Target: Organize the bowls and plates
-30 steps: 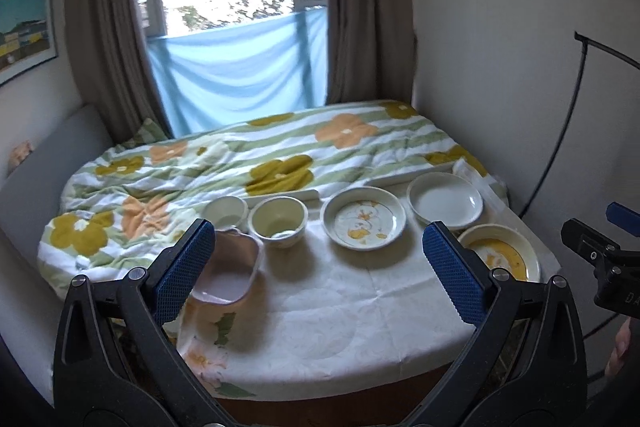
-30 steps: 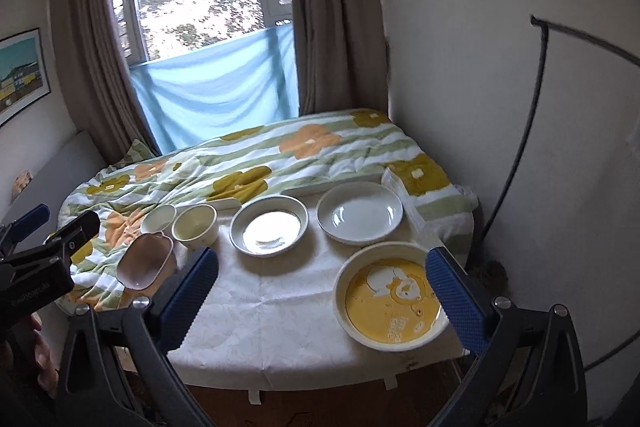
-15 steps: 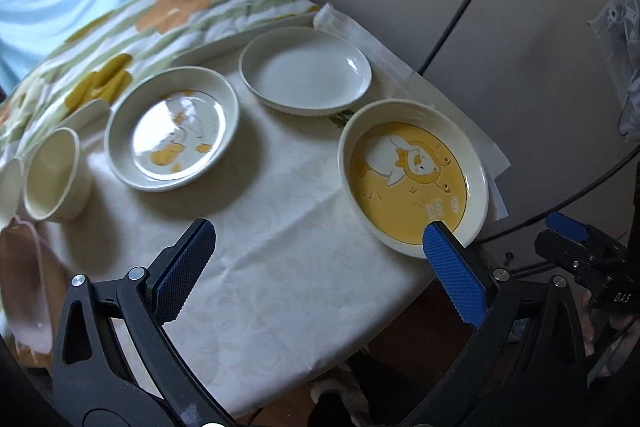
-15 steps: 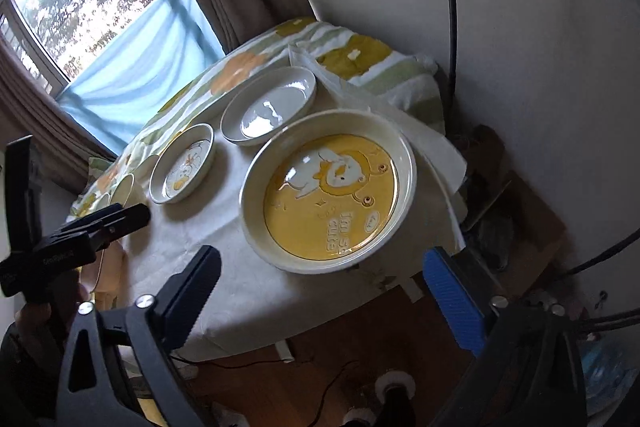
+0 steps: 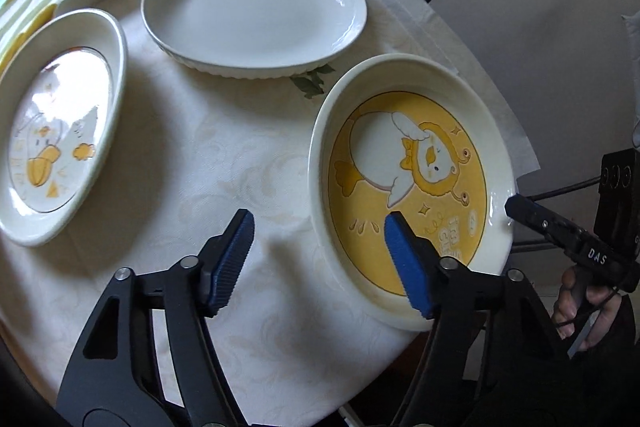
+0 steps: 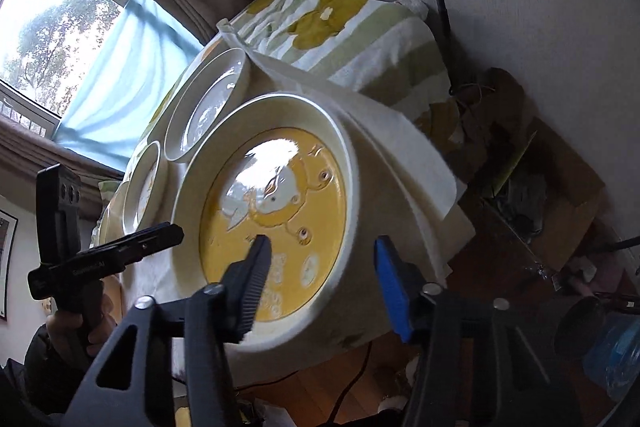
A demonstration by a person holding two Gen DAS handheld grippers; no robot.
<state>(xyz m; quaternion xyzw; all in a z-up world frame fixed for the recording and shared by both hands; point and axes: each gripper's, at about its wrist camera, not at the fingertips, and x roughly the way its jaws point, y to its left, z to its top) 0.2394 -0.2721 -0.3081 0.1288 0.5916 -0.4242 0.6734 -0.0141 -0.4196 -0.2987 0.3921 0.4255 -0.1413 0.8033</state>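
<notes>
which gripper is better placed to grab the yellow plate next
Either could, both open and straddling its rim. Probably the right gripper: the yellow plate overhangs the table edge on its side. The left gripper sits at the near rim.

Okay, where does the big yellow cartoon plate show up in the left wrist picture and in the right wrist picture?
Left wrist view: the large cream plate with the yellow cartoon centre lies right of centre, at the table's edge, the left claw straddling its near rim.
Right wrist view: the same plate fills the centre, tilted by the camera angle, the right claw straddling its rim.
Shared landmark: the plain white oval dish just beyond it.
</notes>
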